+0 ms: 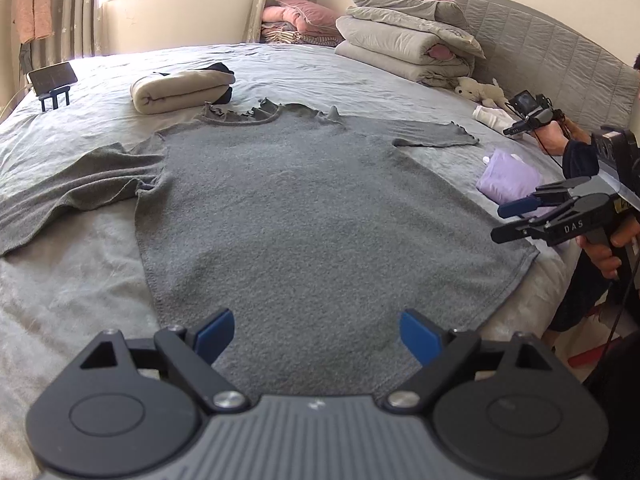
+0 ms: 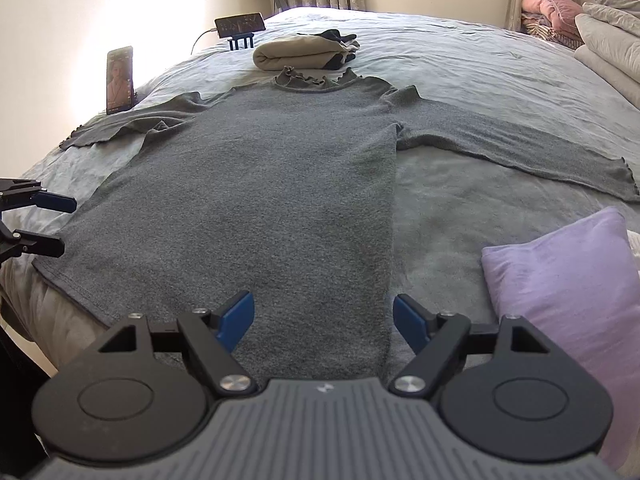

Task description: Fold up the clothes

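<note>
Grey long-sleeved sweater (image 1: 304, 200) lies flat on the bed (image 1: 60, 280), hem toward the near edge, frilled collar at the far end, both sleeves spread out sideways. Spread like this so the seams and corners are open to reach. This flat lay fits a garment ready for a sleeve fold, or one just smoothed out for it; can't settle which.

Left gripper (image 1: 316, 330) hovers over the near hem, jaws wide apart, nothing between them. Right gripper (image 2: 323, 316) sits over the near right corner of the hem, also spread and empty. In the left view the right gripper (image 1: 508, 220) shows from the side, by the right hem corner, its fingers parted. Both sit low at the hem, likely because that's the edge nearest the person.

Left sleeve (image 1: 68, 188) is rumpled and bunched near the armpit; right sleeve (image 2: 520, 148) lies straighter, cuff far right.

Folded beige garment (image 2: 296, 54) with a dark item (image 2: 338, 36) tucked behind it sits just beyond the collar, looks like a done pile kept out of the way. Folded lilac garment (image 2: 568, 280) lies right of the sweater, near edge. Whether a white piece (image 1: 494, 116) farther right is clothing, unclear, view is small there.

Two phones on stands (image 2: 120, 80) (image 2: 239, 24) at far left; stacked quilts (image 1: 404, 40) against the headboard.
</note>
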